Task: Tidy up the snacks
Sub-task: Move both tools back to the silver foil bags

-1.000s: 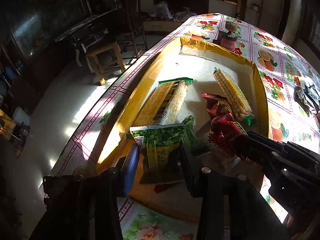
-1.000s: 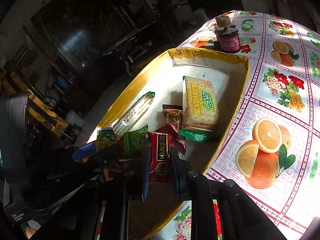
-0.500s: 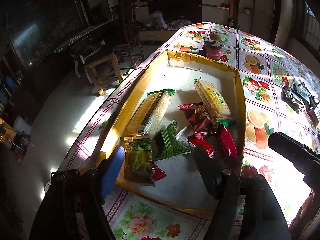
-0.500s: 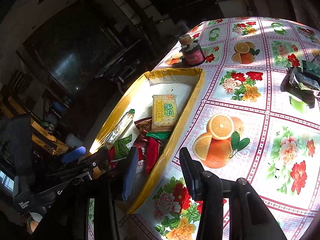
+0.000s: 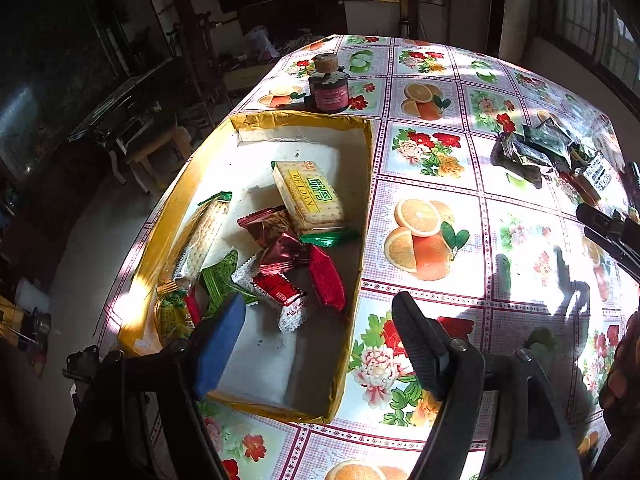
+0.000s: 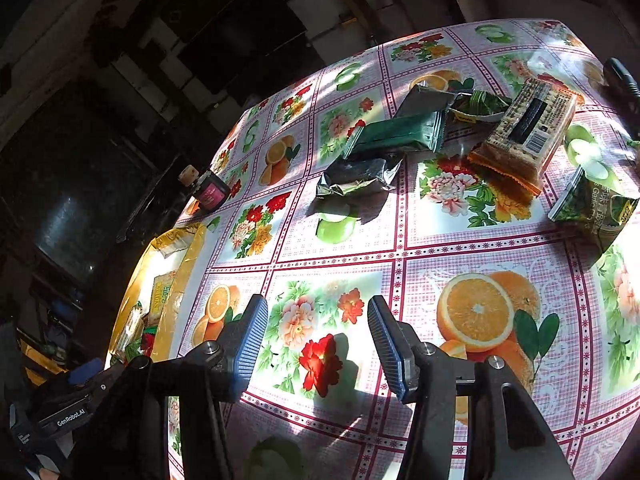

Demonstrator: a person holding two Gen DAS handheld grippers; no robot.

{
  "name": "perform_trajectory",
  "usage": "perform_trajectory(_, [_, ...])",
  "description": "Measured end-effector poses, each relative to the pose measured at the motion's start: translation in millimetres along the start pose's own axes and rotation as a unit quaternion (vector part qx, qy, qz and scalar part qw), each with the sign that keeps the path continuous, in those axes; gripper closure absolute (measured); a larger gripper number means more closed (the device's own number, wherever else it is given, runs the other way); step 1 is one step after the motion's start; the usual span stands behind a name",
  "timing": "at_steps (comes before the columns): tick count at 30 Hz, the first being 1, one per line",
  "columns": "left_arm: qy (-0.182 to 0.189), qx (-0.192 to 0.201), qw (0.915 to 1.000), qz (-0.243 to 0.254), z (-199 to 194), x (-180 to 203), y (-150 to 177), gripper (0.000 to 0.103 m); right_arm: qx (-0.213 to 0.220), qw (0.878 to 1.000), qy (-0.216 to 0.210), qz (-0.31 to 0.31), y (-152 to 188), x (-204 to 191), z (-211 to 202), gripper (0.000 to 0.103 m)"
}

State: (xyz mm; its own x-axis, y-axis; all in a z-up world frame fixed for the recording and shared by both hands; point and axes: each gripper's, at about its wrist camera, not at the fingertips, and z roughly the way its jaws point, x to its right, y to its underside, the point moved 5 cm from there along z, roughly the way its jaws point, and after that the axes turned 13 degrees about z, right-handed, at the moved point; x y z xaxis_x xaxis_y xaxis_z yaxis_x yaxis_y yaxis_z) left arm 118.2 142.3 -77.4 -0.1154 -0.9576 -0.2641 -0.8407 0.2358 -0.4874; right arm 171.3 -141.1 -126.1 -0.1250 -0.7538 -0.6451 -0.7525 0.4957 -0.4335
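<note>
A: Snacks, position? The shallow yellow-edged cardboard box (image 5: 362, 216) on the bench holds the sorted ones: a pale cracker pack with a green end (image 5: 310, 200), a long clear-wrapped biscuit sleeve (image 5: 204, 236), several small red foil packets (image 5: 326, 276) and a green foil packet (image 5: 220, 278).

B: And the unsorted?

A: Loose pile well apart from the box, on the flowered, orange-printed oilcloth (image 6: 328, 236): a dark green foil pack (image 6: 400, 136), a crumpled silver pouch (image 6: 356, 178), a clear orange-ended biscuit pack with barcode (image 6: 524, 136), a green garlic-pea bag (image 6: 596, 208).

B: Tongs?

A: Left tongs (image 5: 316, 344) stand wide over the near right corner of the box, nothing between; jaws have just been opening. Right tongs (image 6: 318, 344) are parted, also just opening, with only oilcloth between, pointing toward the loose pile.

B: Other items?

A: Small dark jar with pink label and cork stopper (image 5: 329, 90) just beyond the box's far end.
</note>
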Motion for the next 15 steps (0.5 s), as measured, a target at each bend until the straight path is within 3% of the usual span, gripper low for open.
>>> perform_trajectory(7, [0.018,0.013,0.9992,0.033,-3,45,-41,0.023,0.086,0.994,0.073,0.015,-115,43,8,0.034])
perform_trajectory(12, [0.014,0.009,0.9992,0.037,5,59,-62,0.022,0.103,0.986,0.131,-0.018,-178,47,42,0.032])
perform_trajectory(15, [0.011,0.002,0.9994,0.032,15,61,-74,0.022,0.079,0.986,0.142,-0.047,-195,41,72,0.032])
